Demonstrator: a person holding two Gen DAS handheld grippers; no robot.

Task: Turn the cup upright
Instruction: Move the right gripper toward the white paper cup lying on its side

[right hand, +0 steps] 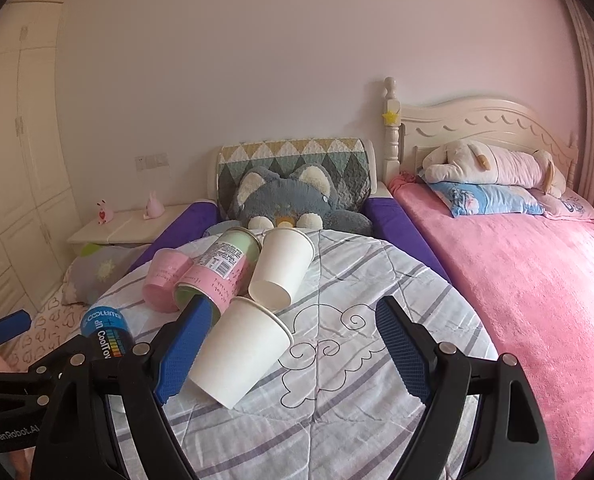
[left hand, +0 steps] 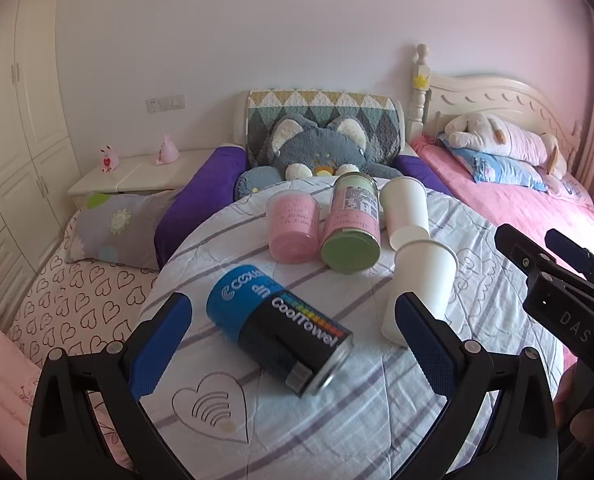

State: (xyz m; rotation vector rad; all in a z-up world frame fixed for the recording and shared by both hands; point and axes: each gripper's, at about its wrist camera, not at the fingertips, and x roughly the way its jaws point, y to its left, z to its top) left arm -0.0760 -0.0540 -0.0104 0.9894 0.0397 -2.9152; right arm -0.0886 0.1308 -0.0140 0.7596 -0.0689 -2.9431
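Meanwhile both grippers (jaws wide) hover above cups.

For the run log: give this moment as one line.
left gripper: open | right gripper: open | nearest white paper cup: lying on striped quilt, ungrasped

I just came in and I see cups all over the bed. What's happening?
A person holds two open grippers over the striped quilt, and neither holds anything. The left gripper frames the blue and black CoolTowel can. The right gripper is around the nearer white paper cup. All the cups and cans lie on their sides, including the pink plastic cup.
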